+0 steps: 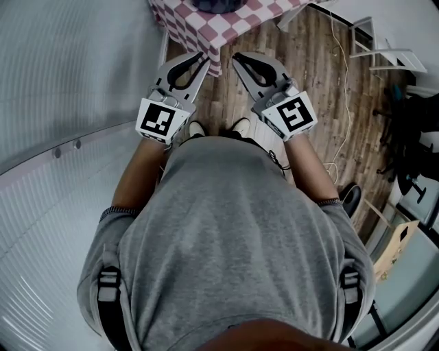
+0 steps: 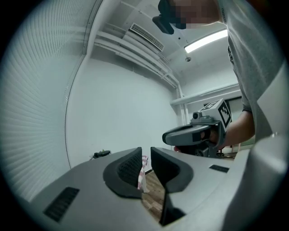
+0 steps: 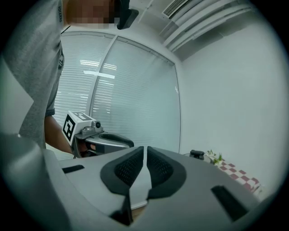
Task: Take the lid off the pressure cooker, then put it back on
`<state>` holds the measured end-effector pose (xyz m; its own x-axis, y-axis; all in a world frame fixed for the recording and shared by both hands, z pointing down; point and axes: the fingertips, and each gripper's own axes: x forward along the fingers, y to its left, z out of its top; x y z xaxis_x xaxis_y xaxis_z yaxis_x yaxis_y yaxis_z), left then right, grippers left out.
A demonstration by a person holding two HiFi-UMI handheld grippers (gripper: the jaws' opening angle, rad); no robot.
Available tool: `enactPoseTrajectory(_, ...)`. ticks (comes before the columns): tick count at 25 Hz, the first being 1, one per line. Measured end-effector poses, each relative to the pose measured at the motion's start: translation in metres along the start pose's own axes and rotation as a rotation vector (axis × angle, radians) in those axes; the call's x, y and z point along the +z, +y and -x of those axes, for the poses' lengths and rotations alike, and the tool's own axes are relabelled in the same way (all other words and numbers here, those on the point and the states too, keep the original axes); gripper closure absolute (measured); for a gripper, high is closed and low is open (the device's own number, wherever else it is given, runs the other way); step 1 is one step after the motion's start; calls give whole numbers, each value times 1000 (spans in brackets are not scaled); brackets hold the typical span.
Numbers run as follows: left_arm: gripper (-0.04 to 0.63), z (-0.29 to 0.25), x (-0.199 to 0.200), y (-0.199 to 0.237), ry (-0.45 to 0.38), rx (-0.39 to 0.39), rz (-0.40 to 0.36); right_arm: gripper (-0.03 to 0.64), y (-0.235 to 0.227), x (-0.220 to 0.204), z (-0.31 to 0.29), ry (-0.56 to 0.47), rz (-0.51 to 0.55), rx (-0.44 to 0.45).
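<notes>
1. In the head view, the person stands on a wood floor point(image 1: 309, 62) facing a table with a red-and-white checked cloth point(image 1: 199, 27). A grey shirt point(image 1: 233, 233) fills the lower frame.
2. A dark rounded object point(image 1: 216, 5) sits on that table at the top edge, mostly cut off. Cannot tell whether it is the pressure cooker, and no lid can be made out.
3. Left gripper point(image 1: 195, 63) is held out roughly level, tips just short of the table corner and touching nothing. Its marker cube point(image 1: 161, 120) faces up.
4. Left gripper view: the left gripper point(image 2: 146, 155) has its jaws slightly spread with a narrow gap and nothing between the pads. A strip of checked cloth point(image 2: 143, 164) and floor shows through the gap, farther off.
5. Right gripper point(image 1: 240, 63) is beside the left over the floor, near the table edge but apart from it. Its marker cube point(image 1: 295, 113) also faces up.
6. Right gripper view: the right gripper point(image 3: 145, 153) has its jaws pressed nearly together with only a thin slit, pinching nothing.
7. Both grippers are well clear of the dark object. Each shows in the other's view, close alongside but not touching.
</notes>
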<state>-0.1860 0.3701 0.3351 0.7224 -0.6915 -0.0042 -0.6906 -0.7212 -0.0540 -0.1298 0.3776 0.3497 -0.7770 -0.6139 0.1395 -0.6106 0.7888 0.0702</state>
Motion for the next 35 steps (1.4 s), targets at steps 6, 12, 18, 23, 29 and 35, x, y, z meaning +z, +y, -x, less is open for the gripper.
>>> enactPoseTrajectory(6, 489, 4, -6, -2, 9, -16, 8, 542, 4, -6, -1, 18, -7, 17)
enactPoseTrajectory(12, 380, 6, -6, -3, -4, -17, 38, 402, 2, -6, -1, -2, -16, -11)
enactPoseTrajectory(18, 279, 2, -1, 1, -22, -21, 56, 308, -4, -7, -2, -2, -21, -20)
enactPoseTrajectory(23, 253, -1, 2, -3, -39, -22, 58, 252, -7, -9, 5, -5, -41, -15)
enactPoseTrajectory(29, 253, -17, 5, -12, -44, 1, 41, 247, -24, -12, 19, -6, -34, -12)
enactPoseTrajectory(35, 255, -42, 9, -31, -46, 26, 21, 247, -47, -13, 39, -20, -23, 16)
